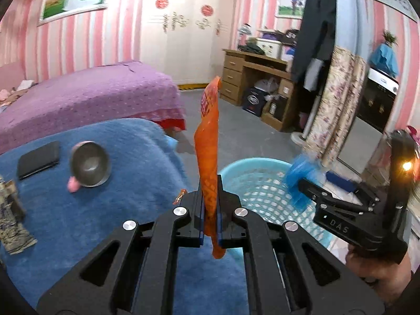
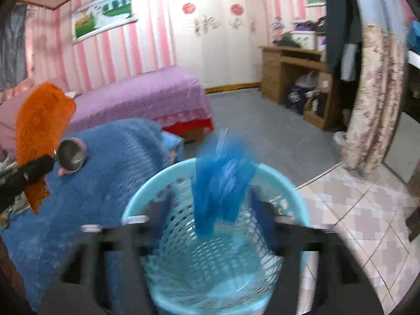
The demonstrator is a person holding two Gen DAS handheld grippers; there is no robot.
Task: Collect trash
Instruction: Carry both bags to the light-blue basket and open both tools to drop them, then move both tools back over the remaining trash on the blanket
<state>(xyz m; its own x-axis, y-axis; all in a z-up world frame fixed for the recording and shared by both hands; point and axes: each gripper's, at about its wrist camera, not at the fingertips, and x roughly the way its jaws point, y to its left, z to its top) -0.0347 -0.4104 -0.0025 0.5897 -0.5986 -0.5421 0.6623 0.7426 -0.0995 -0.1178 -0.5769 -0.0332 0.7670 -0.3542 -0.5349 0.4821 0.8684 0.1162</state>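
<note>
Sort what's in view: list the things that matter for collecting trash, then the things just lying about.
For the job:
- orange wrapper, clamped in the left tool
- blue wrapper, between the open right tool's fingers
- light blue basket

Lying about:
- metal bowl
- black wallet
- blue blanket

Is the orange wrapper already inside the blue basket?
No, the orange wrapper is clamped upright in the left hand-held gripper, beside the blue basket rather than in it.
</note>
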